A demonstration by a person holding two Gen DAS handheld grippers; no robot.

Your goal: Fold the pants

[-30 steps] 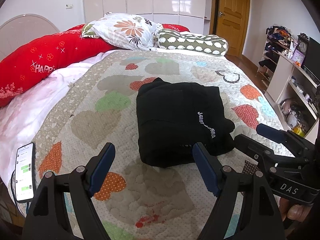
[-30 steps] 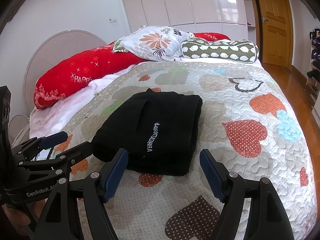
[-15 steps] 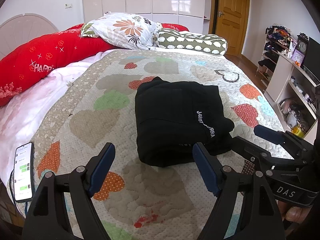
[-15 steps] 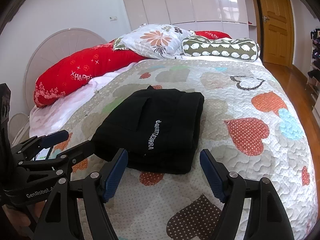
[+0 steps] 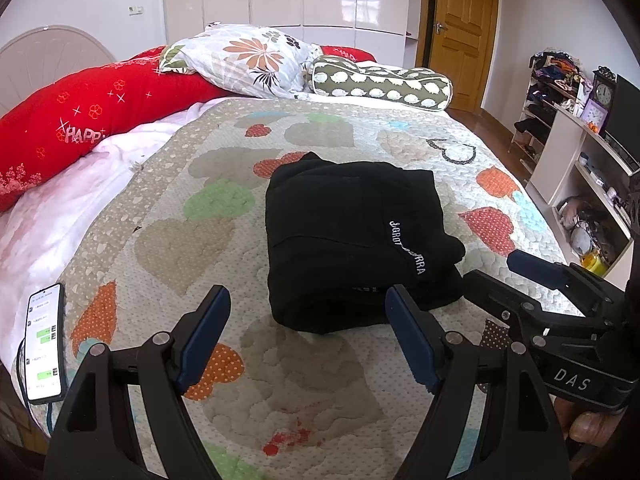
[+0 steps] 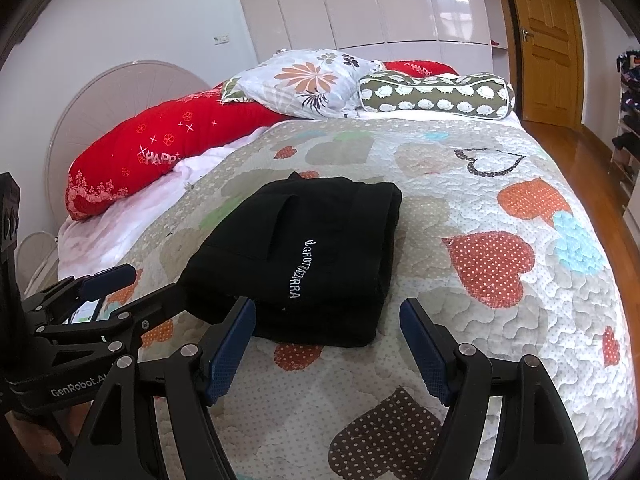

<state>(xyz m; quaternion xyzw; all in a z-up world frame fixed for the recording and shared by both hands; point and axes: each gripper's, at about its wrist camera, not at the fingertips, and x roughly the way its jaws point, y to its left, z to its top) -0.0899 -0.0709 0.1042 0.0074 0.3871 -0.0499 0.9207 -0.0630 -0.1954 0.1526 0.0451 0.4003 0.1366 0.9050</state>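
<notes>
The black pants point(image 5: 352, 236) lie folded into a compact rectangle on the heart-patterned quilt point(image 5: 200, 208), white lettering on top. They also show in the right wrist view point(image 6: 304, 252). My left gripper point(image 5: 308, 332) is open and empty, hovering just short of the bundle's near edge. My right gripper point(image 6: 328, 344) is open and empty, also just short of the bundle. The right gripper shows in the left wrist view point(image 5: 516, 276) at the right, apart from the pants. The left gripper shows in the right wrist view point(image 6: 132, 288) at the left.
A phone point(image 5: 44, 344) lies at the quilt's left edge. A red bolster point(image 5: 80, 120), a floral pillow point(image 5: 248, 60) and a green patterned bolster point(image 5: 380, 80) sit at the head of the bed. Shelves point(image 5: 580, 160) stand at the right, a wooden door point(image 5: 460, 28) behind.
Both grippers have drawn back and risen slightly from the folded pants. The pants have not moved.
</notes>
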